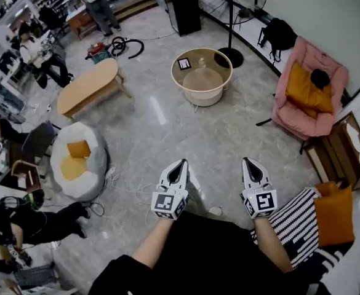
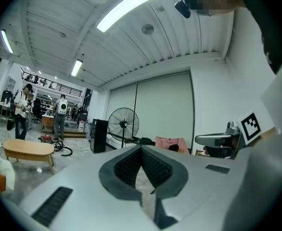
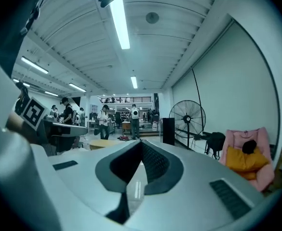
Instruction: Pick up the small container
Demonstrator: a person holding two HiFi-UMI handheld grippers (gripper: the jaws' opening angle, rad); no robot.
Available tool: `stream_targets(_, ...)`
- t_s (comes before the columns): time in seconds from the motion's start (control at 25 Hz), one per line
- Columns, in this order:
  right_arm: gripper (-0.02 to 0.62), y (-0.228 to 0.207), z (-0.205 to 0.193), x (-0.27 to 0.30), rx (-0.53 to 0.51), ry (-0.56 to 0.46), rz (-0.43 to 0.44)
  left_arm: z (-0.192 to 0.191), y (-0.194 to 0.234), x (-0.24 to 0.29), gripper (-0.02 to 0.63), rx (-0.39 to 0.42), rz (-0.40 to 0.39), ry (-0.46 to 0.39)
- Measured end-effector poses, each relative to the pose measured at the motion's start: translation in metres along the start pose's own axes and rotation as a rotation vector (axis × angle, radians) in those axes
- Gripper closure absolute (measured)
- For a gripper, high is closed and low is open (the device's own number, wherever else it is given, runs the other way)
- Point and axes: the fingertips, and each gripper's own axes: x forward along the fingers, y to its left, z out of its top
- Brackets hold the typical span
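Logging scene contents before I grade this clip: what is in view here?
round table: 1, glass top, floor ahead
card: 1, black-white, on round table
small container: 1, pale, on round table beside card; details unclear
oval table: 1, wood, left of round table
beanbag: 1, white with orange cushions, left
armchair: 1, pink with orange cushion, right
fan: 1, black, behind round table
backpack: 1, black, by wall near fan
striped cushion: 1, black-white, lower right
people: several, far left
left claw: 1, white, shut, empty
right claw: 1, white, shut, empty
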Motion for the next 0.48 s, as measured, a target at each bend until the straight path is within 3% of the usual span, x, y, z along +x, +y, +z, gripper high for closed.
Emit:
stream_targets(0.12,0.574,0.003,-0.011,-0.002,-0.022,0.008,0.005,-0.008,0.0,0.008,0.6,-0.018,-0.024,0.01)
stream_targets(0.32,0.574,-0.006,-0.031,0.011,0.029,0.045,-0.016,-0.021,0.015,0.047,0.6,-0.122,-0.06,0.025)
stream_targets(0.48,0.574,-0.024,-0.042,0.033,0.047,0.113,-0.014,-0.032,0.024,0.097,0.6,-0.087,-0.105,0.069)
